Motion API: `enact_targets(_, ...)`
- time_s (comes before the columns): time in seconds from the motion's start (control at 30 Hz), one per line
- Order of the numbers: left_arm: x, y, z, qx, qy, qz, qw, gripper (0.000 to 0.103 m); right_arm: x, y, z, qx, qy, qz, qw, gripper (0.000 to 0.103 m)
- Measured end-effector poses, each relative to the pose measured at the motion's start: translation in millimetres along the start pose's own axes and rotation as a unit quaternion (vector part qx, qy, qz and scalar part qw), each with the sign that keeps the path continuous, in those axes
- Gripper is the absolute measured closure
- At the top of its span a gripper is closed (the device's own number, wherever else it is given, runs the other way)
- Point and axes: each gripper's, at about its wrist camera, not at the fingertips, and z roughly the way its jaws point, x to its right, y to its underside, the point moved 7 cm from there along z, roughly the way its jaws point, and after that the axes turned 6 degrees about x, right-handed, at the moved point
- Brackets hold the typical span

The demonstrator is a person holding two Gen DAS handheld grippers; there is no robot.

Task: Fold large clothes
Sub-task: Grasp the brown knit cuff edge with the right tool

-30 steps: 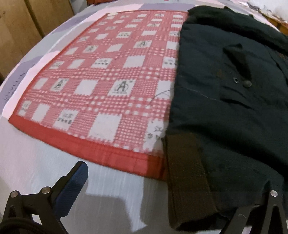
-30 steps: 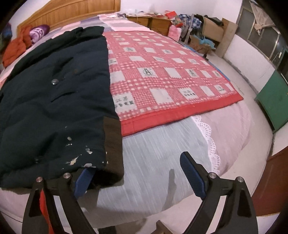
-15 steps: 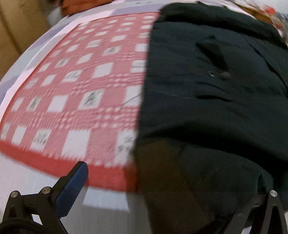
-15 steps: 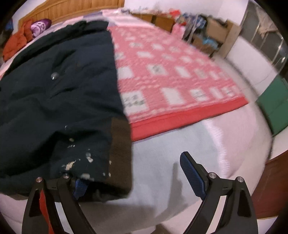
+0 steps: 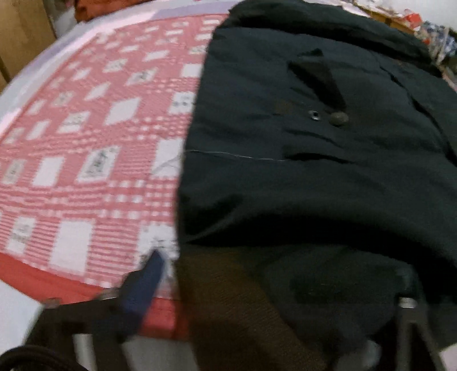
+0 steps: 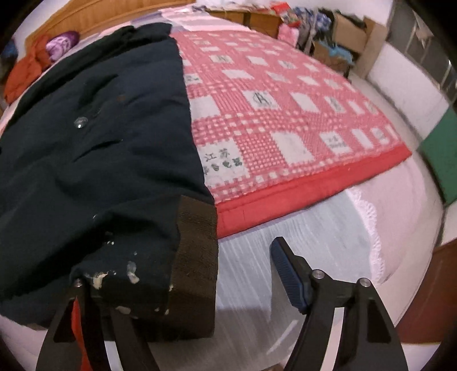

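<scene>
The dark jacket (image 6: 94, 159) could slip out of a one-layer pinch, I judge: my right gripper (image 6: 188, 288) stands wide, its left finger buried under the hem, the blue-padded finger (image 6: 288, 274) out over bare sheet. My left gripper (image 5: 274, 288) also brackets the hem and brown ribbed band (image 5: 237, 308); blur hides whether it bites. The jacket lies along the bed's near edge, overlapping the red checked blanket (image 6: 285, 120) toward the headboard (image 6: 114, 14).

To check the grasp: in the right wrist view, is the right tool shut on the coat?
No, the right tool is open: the coat covers one finger, and the other stands apart over the sheet.
</scene>
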Motion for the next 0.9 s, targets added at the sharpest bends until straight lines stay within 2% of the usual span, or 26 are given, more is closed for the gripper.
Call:
enact_targets(0.03,-1.6,1.0,-3.0,0.001,-0.001,0.001,1.0000,0.054,1.0,-1.1,-1.4,0.002,-0.010,0.006,1.000,0.052)
enact_targets(0.07,-6.2,3.2,-8.0,0.000,-0.002,0.003,1.0000,0.072,0.1,-1.9,-4.8,0.003,-0.023,0.010,1.000,0.066)
enact_targets(0.1,-12.0,6.5,-12.2,-0.004,-0.002,0.000,1.0000,0.079,-1.8,-2.9,-9.7,0.006,-0.037,0.006,0.999,0.079)
enact_targets(0.13,-18.6,10.1,-17.4,-0.006,0.000,-0.006,1.0000,0.084,-5.6,-3.4,-16.4,0.011,-0.042,0.000,0.999,0.084)
enact_targets(0.23,-35.4,19.5,-41.9,0.000,0.014,-0.029,0.9995,0.086,-3.7,-5.2,-30.8,0.024,-0.057,0.015,0.998,0.085)
enact_targets(0.33,-31.2,18.8,-49.4,0.006,0.012,-0.020,0.9997,0.087,0.1,-5.4,-35.6,0.023,-0.060,0.038,0.997,0.087)
enact_targets(0.5,-31.9,7.8,-71.2,0.031,0.019,-0.043,0.9984,0.088,0.0,-14.6,-55.6,0.041,-0.065,0.036,0.996,0.088)
enact_targets(0.9,-23.6,-23.1,-124.5,0.040,0.025,-0.007,0.9989,0.088,8.4,-54.5,-126.0,0.081,-0.076,0.016,0.994,0.089)
